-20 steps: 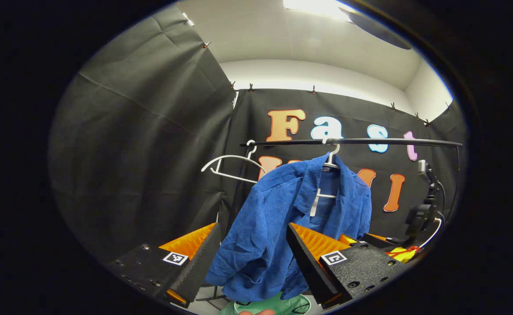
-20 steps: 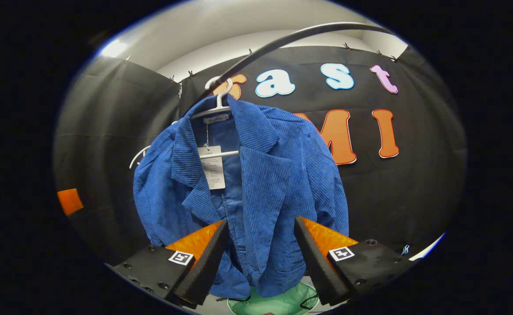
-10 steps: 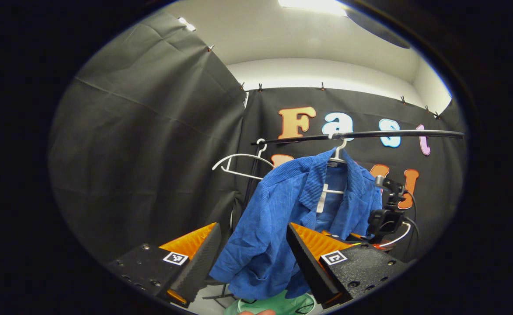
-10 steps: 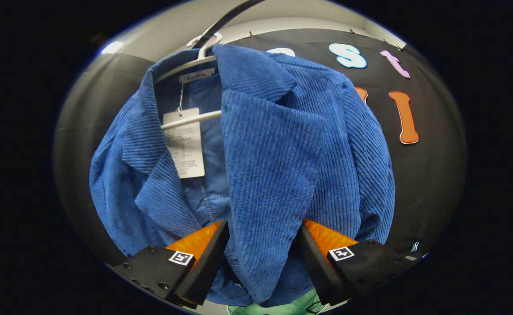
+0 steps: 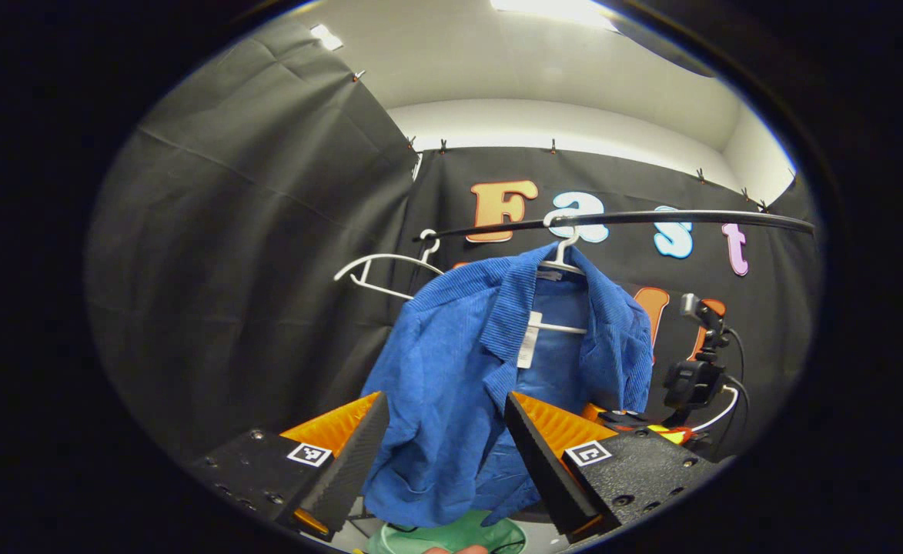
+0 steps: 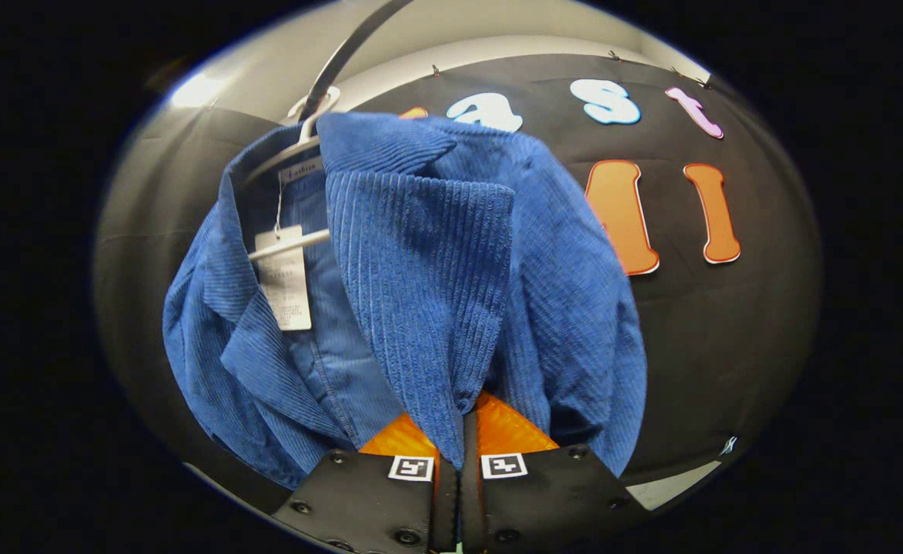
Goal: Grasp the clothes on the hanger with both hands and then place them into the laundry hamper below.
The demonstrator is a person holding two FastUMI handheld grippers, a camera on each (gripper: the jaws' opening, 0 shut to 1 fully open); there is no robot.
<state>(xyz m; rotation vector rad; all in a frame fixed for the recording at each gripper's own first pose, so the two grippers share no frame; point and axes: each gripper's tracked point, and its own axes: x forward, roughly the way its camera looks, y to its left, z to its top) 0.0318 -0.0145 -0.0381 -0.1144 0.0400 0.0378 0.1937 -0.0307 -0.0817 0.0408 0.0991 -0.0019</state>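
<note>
A blue corduroy jacket (image 5: pixel 451 400) hangs on a white hanger (image 5: pixel 563 258) from a black rail (image 5: pixel 651 219). In the left gripper view my left gripper (image 5: pixel 443 454) stands open, its fingers framing the jacket's lower left side with a gap to the cloth. The right gripper's black body and camera mount (image 5: pixel 693 381) sit at the jacket's right edge. In the right gripper view the jacket (image 6: pixel 420 269) is very close, and my right gripper (image 6: pixel 459 431) is shut on its front panel below the lapel. A green hamper (image 5: pixel 451 535) lies under the jacket.
An empty white hanger (image 5: pixel 382 265) hangs at the rail's left end. A paper tag (image 6: pixel 285 277) dangles inside the collar. Black cloth walls close in behind and to the left. The rail (image 6: pixel 351 46) runs overhead in the right gripper view.
The right gripper moved in on the jacket and went from open to shut on its front panel. The left gripper stayed open and drew a little nearer.
</note>
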